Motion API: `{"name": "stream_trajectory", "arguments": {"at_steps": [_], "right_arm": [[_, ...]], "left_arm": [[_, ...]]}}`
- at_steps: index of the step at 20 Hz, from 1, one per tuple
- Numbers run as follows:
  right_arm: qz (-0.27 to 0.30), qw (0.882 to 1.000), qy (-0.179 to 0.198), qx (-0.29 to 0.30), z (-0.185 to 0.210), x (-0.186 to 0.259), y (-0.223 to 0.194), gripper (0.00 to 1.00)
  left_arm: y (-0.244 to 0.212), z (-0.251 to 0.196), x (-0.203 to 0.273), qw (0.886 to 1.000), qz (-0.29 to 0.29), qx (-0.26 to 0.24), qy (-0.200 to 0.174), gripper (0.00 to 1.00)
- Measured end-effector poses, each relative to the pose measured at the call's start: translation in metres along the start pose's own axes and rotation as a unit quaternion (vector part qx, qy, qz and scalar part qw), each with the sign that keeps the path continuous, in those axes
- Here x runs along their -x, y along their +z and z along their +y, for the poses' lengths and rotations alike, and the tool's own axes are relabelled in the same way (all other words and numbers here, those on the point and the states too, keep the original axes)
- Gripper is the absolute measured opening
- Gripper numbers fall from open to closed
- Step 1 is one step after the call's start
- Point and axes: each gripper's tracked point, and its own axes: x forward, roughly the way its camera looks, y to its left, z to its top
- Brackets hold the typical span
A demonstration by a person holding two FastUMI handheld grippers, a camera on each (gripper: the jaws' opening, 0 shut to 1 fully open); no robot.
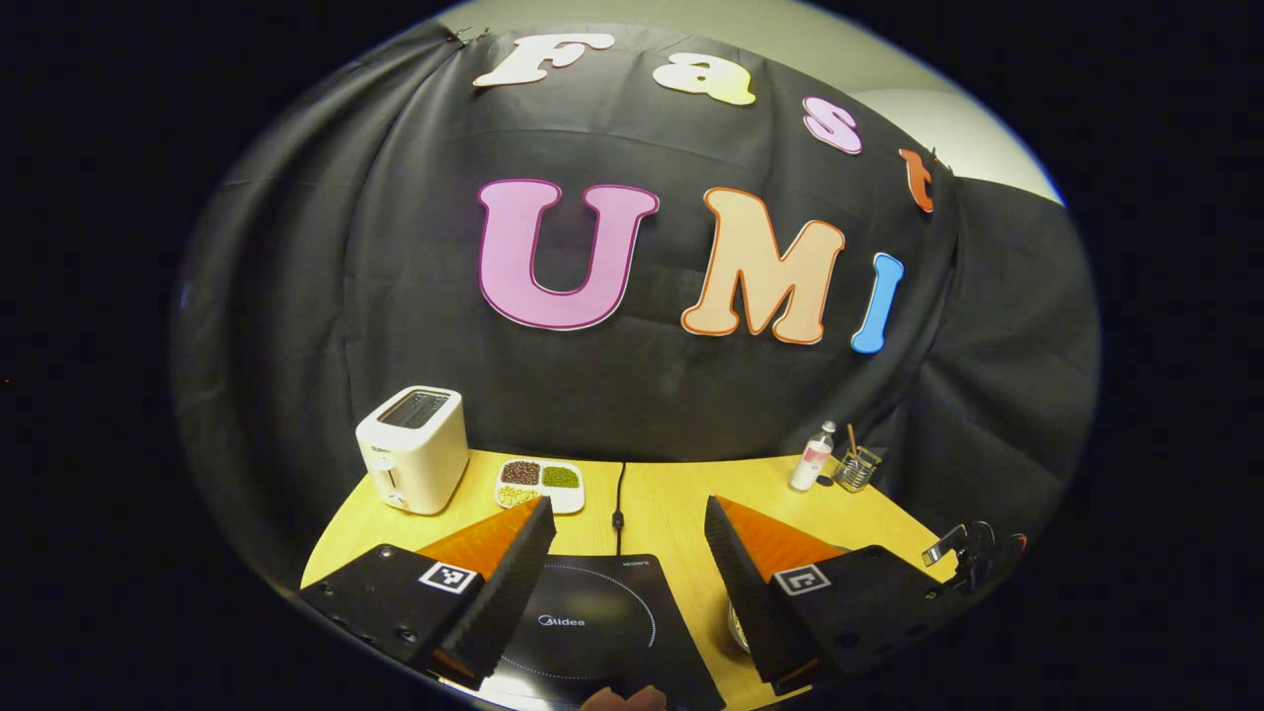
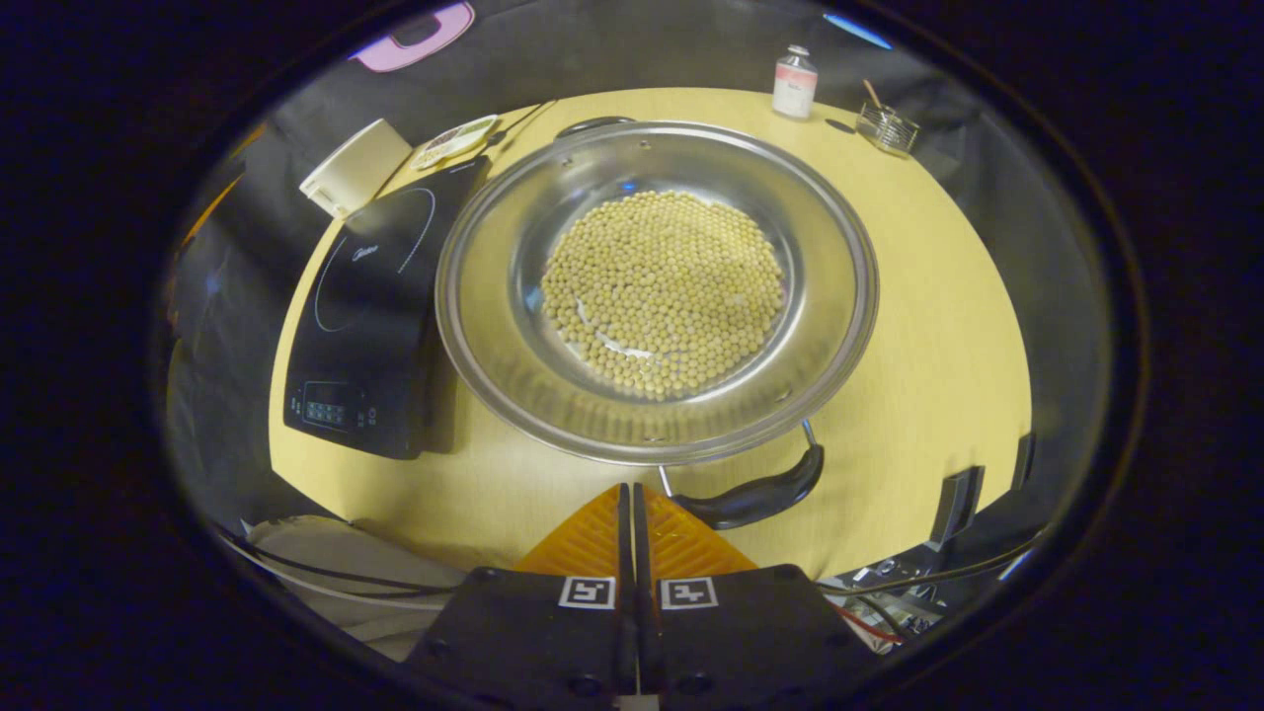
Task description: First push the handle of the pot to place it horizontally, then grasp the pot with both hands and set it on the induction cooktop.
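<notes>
the right gripper, jaws pressed together, sits just short of the pot handle. the left gripper, jaws spread, hangs over the induction cooktop.

the left gripper is held level, looking forward, its two fingers spread wide apart with nothing between them. at the bottom edge of the left gripper view a small pale shape, possibly a fingertip of the person's hand, pokes in below the gap; too little shows to be sure. the right gripper is tilted steeply downward, its two fingers pressed flat together along their whole length, tips meeting at one point, with nothing caught between them.
</notes>
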Motion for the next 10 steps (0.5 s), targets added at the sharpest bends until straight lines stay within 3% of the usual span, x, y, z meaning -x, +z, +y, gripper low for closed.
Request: {"name": "stream_trajectory", "arguments": {"at_steps": [10], "right_arm": [[-0.003,0.999,0.032,0.025,-0.069,-0.008,0.025,0.03]], "left_arm": [[-0.014,-0.043,0.002,0.999,0.028,0.002,0.044,0.94]]}}
